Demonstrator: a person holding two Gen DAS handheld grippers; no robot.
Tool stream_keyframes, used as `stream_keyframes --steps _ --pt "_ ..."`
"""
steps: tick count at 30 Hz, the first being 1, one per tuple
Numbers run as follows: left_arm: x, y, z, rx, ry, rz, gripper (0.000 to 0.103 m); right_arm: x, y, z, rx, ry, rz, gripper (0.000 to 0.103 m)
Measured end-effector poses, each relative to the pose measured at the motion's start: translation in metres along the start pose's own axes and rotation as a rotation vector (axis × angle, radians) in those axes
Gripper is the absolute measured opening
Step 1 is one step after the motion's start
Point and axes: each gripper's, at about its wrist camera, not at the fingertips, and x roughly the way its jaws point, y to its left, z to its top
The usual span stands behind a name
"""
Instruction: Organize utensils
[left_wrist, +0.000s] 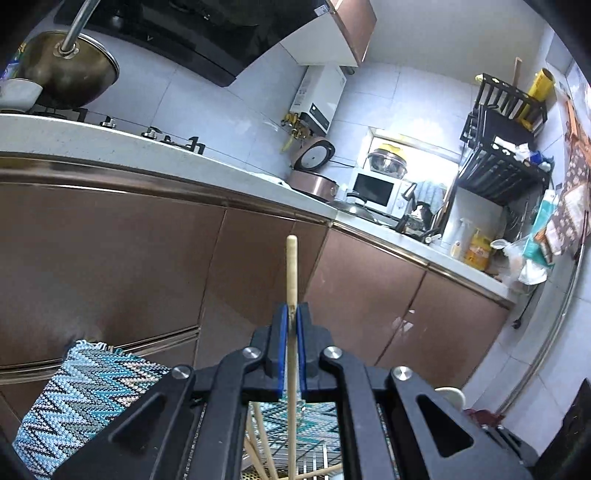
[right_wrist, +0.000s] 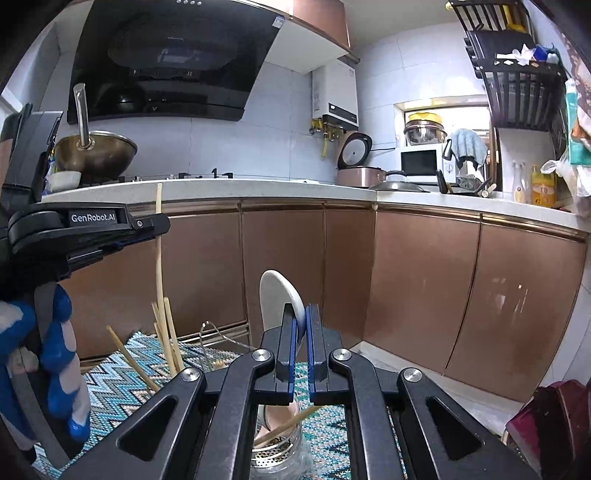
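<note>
Both tools are loaded and poised over the perforated steel holder (right_wrist: 277, 454), so this looks like the step of dropping utensils into it; the left gripper (left_wrist: 292, 321) is clenched on a single wooden chopstick (left_wrist: 291, 273) held upright, its lower end reaching down toward the holder, where several more chopsticks (right_wrist: 168, 332) already lean; the right gripper (right_wrist: 300, 325) is clenched on the handle of a white spoon (right_wrist: 279, 295), bowl end up, directly above the holder; a gloved hand (right_wrist: 55, 354) carries the left tool, just left of the holder. The next move, I'd judge, calls for lowering each piece until its lower end sits inside the rim before letting go, since the leaning sticks crowd the opening. The holder stands on a zigzag-woven mat (right_wrist: 122, 387); behind it run brown cabinet doors (right_wrist: 417, 288) under a pale counter (right_wrist: 258, 186) bearing a wok (right_wrist: 96, 151), a rice cooker (right_wrist: 356, 162) and a microwave (right_wrist: 421, 162).
</note>
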Motion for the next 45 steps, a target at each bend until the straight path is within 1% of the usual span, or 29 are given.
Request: stream_keyframes --steps 3,6,8,9,11,13,15,16,17,19,20,21,23,24,26,28,31,32,34,37,41,45 --pt "0.003 0.0 -0.013 0.007 -0.005 0.011 0.004 0.001 0.001 -0.008 0.015 0.013 -0.008 0.005" --pt "0.0 0.0 -0.024 0.026 -0.029 0.03 0.005 0.0 0.004 -0.015 0.015 0.02 -0.01 0.006" --pt "0.0 0.001 -0.027 0.016 -0.021 0.024 0.005 -0.001 0.005 -0.02 0.013 0.022 -0.014 0.006" --pt "-0.001 0.003 -0.028 0.008 -0.02 0.024 0.006 -0.001 0.004 -0.022 0.02 0.028 -0.015 0.007" --pt "-0.004 0.006 -0.027 0.004 -0.017 0.026 0.006 -0.002 0.003 -0.026 0.036 0.036 -0.018 0.014" --pt "-0.009 0.008 -0.025 0.01 -0.017 0.036 0.008 -0.005 0.002 -0.027 0.053 0.037 -0.018 0.038" --pt "-0.017 0.009 -0.022 0.007 -0.017 0.039 0.02 -0.013 0.003 -0.025 0.061 0.03 -0.02 0.042" --pt "-0.02 0.009 -0.021 0.005 -0.018 0.039 0.03 -0.016 0.004 -0.024 0.062 0.025 -0.021 0.042" --pt "-0.025 0.008 -0.019 0.006 -0.019 0.039 0.033 -0.02 0.005 -0.022 0.062 0.021 -0.024 0.043" --pt "-0.038 0.005 -0.014 0.016 -0.013 0.033 0.034 -0.029 0.007 -0.017 0.057 0.011 -0.029 0.052" --pt "-0.043 0.004 -0.013 0.024 -0.012 0.031 0.035 -0.035 0.008 -0.014 0.057 0.005 -0.032 0.055" --pt "-0.051 0.001 -0.01 0.038 -0.013 0.034 0.037 -0.044 0.009 -0.011 0.058 -0.003 -0.039 0.059" --pt "-0.067 -0.003 -0.005 0.054 -0.011 0.039 0.044 -0.056 0.01 -0.005 0.062 -0.011 -0.049 0.066" --pt "-0.077 -0.004 -0.001 0.059 -0.013 0.042 0.045 -0.063 0.01 -0.002 0.066 -0.011 -0.056 0.07" --pt "-0.097 -0.005 0.006 0.068 -0.015 0.058 0.051 -0.078 0.011 0.003 0.076 -0.012 -0.074 0.075" --pt "-0.114 -0.006 0.012 0.072 -0.009 0.073 0.055 -0.094 0.011 0.006 0.089 -0.013 -0.099 0.082" --pt "-0.143 -0.007 0.018 0.093 -0.009 0.084 0.057 -0.118 0.013 0.008 0.116 -0.01 -0.126 0.091" --pt "-0.155 -0.008 0.021 0.11 -0.007 0.091 0.058 -0.126 0.014 0.01 0.119 -0.011 -0.135 0.093" --pt "-0.173 -0.009 0.023 0.124 -0.012 0.104 0.059 -0.142 0.019 0.016 0.123 -0.009 -0.153 0.099" --pt "-0.205 -0.009 0.027 0.151 -0.021 0.143 0.064 -0.166 0.029 0.021 0.117 -0.016 -0.164 0.101" --pt "-0.241 -0.006 0.028 0.177 -0.028 0.189 0.064 -0.195 0.045 0.028 0.1 -0.026 -0.167 0.102" --pt "-0.28 -0.006 0.028 0.211 -0.055 0.246 0.065 -0.219 0.057 0.033 0.093 -0.041 -0.152 0.102"
